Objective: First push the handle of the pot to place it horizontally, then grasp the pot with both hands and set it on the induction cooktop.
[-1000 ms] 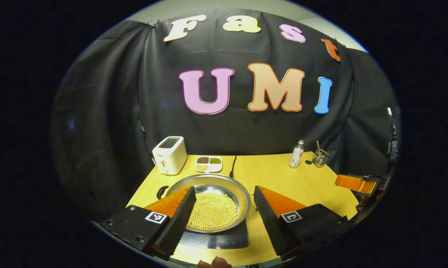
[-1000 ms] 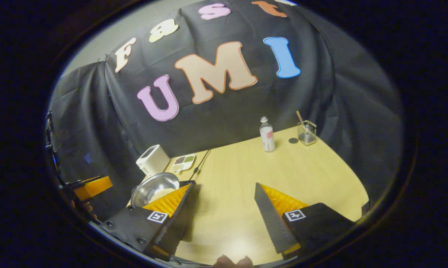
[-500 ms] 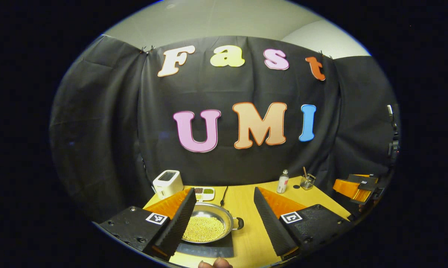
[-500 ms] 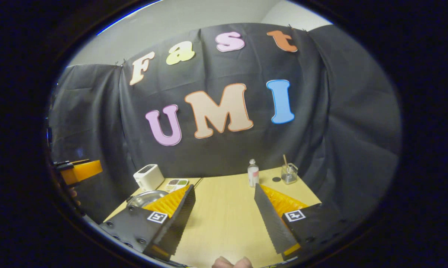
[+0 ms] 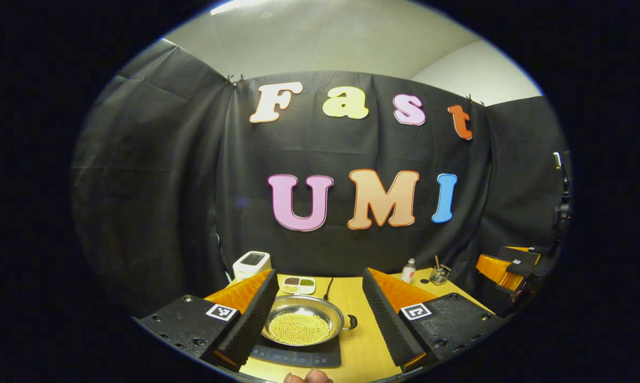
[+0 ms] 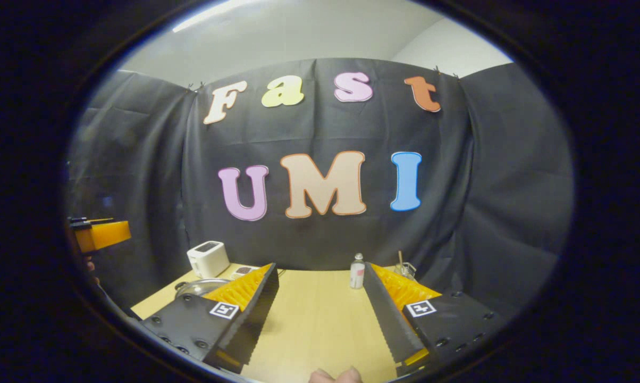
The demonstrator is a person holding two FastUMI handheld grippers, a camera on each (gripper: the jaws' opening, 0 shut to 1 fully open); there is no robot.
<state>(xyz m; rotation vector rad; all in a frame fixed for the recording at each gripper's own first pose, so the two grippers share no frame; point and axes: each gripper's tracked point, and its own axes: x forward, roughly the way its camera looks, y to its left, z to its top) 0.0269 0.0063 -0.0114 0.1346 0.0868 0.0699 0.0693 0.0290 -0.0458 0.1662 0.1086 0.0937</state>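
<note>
The pot (image 5: 303, 325) sits on the cooktop (image 5: 297, 355) — placing looks done. Left gripper (image 5: 316, 319) and right gripper (image 6: 320, 314) hang apart from it, fingers spread and empty; next, likely nothing but retreat.

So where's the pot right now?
In the left gripper view the pot sits on the cooktop at the table's near edge, between the open left claw's fingers, with the toaster behind it.
</note>
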